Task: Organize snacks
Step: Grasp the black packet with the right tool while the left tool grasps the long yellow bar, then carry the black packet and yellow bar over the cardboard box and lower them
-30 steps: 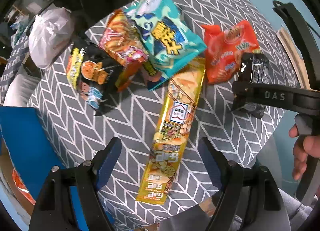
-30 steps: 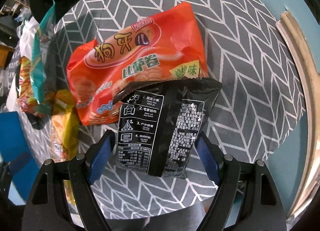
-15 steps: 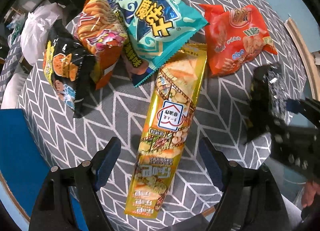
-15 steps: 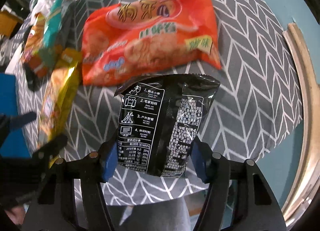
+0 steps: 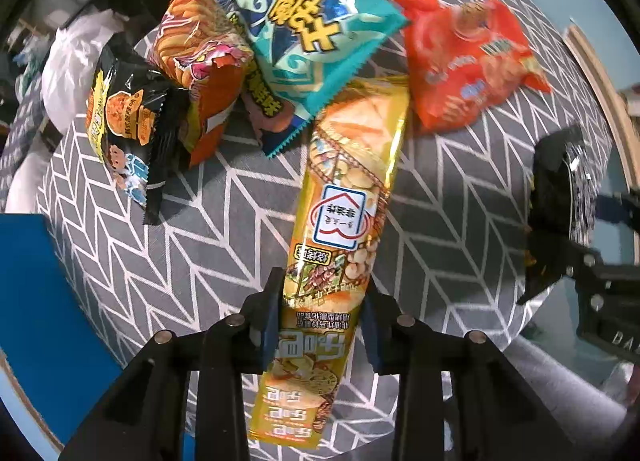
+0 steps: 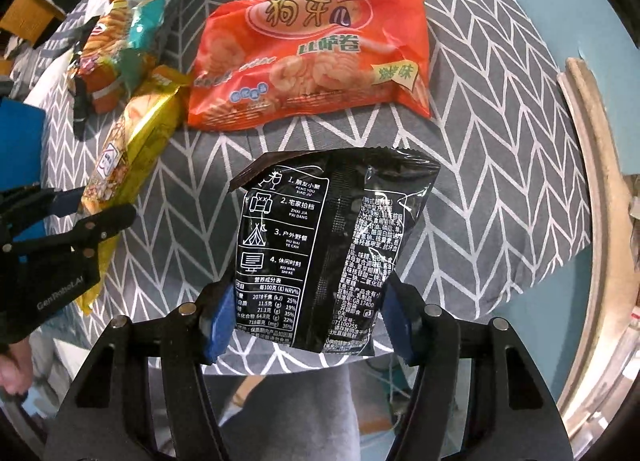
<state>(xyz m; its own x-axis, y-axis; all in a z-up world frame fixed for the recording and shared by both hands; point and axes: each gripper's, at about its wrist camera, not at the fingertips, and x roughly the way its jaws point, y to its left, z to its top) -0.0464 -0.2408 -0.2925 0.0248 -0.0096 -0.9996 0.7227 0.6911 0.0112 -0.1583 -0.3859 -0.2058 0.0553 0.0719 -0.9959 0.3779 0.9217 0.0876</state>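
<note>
My left gripper (image 5: 320, 317) is shut on the long yellow snack pack (image 5: 344, 213), which lies lengthwise on the grey chevron table (image 5: 200, 245). My right gripper (image 6: 308, 325) is shut on a black snack bag (image 6: 328, 245) and holds it above the table's near edge; the bag also shows in the left wrist view (image 5: 560, 189). An orange-red bag (image 6: 312, 61) lies beyond it. A teal bag (image 5: 312, 33), an orange bag (image 5: 200, 53) and a black-and-yellow bag (image 5: 124, 121) lie piled at the far left.
A blue surface (image 5: 44, 301) stands left of the table. A white plastic bag (image 5: 72, 61) sits at the far left edge. A curved wooden rim (image 6: 596, 181) runs along the right. Bare cloth lies between the yellow pack and the black-and-yellow bag.
My left gripper has closed on the yellow pack. My right gripper has closed on the black bag and lifted it back from the orange-red bag.
</note>
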